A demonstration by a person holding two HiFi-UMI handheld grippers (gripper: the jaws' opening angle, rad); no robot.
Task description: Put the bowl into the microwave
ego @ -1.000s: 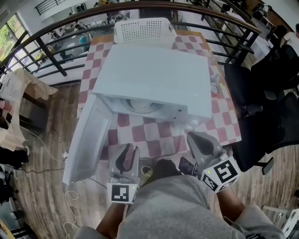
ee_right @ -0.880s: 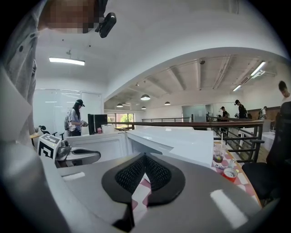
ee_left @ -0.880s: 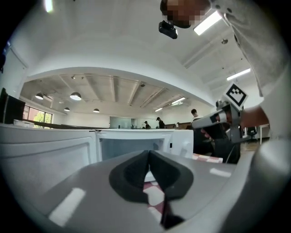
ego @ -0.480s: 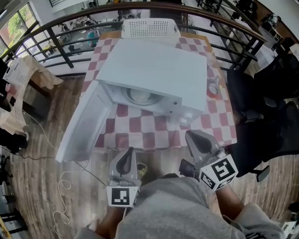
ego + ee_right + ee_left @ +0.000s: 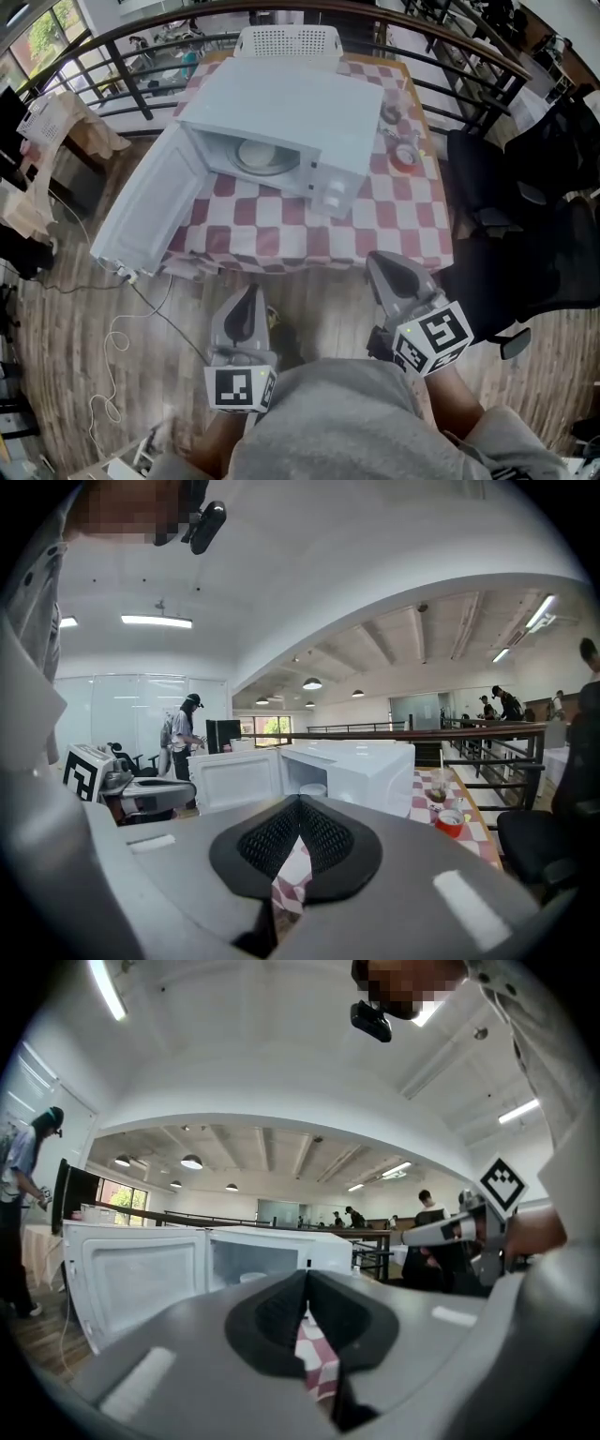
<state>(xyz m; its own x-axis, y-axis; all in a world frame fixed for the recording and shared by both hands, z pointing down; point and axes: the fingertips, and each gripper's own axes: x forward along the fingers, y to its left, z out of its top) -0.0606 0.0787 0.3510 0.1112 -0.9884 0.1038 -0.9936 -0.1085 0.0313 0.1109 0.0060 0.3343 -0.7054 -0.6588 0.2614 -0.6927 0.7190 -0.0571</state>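
Bowl (image 5: 257, 155) is seen inside the open microwave (image 5: 291, 98), with both grippers held clear of the table (image 5: 394, 220).

The white bowl is set on the floor of the microwave cavity, and the door (image 5: 145, 211) is swung wide to the left, past the edge of the checked table. The left gripper (image 5: 251, 292) is held near the table's front edge; its jaws are pressed together with nothing between them. The right gripper (image 5: 380, 264) is held just off the table's front right corner, its jaws likewise closed tip to tip and empty. Neither gripper is touching the microwave or the bowl. A red cup (image 5: 405, 157) is placed on the table to the right of the microwave, and a white basket (image 5: 286, 42) is seen behind it.
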